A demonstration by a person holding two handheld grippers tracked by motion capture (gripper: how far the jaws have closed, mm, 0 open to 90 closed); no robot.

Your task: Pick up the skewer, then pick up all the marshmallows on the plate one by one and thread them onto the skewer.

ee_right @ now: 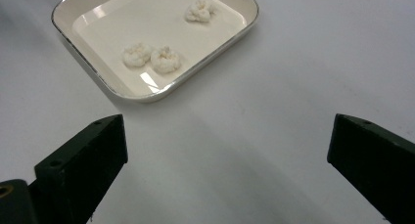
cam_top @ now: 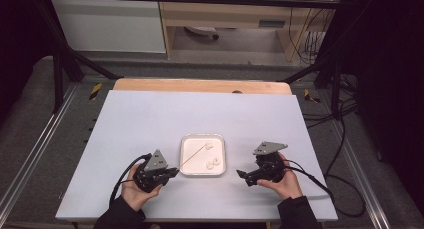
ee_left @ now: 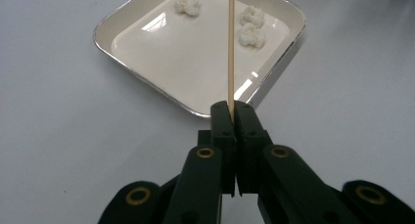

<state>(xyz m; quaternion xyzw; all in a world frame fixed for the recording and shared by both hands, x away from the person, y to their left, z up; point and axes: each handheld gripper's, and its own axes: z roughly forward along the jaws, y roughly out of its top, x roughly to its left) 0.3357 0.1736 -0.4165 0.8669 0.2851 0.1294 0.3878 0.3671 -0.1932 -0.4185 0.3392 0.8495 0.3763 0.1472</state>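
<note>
Thin wooden skewer (ee_left: 230, 48) slanting over 3 white popcorn pieces (ee_left: 252, 35)

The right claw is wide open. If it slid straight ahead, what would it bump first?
Probably the tray: the right claw points at its near rim, with bare table between. Depth is hard to judge.

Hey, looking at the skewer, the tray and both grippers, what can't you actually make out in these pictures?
- Skewer tip: the left gripper view's top edge cuts it off; in the high view it is too thin to tell whether it touches a popcorn piece.
- Skewer's held end: hidden between the shut pads of the left gripper.
- Tray: its far corner is cut off by the right gripper view's top edge.
- Right gripper: its wide-open jaws run off the bottom edge.
</note>
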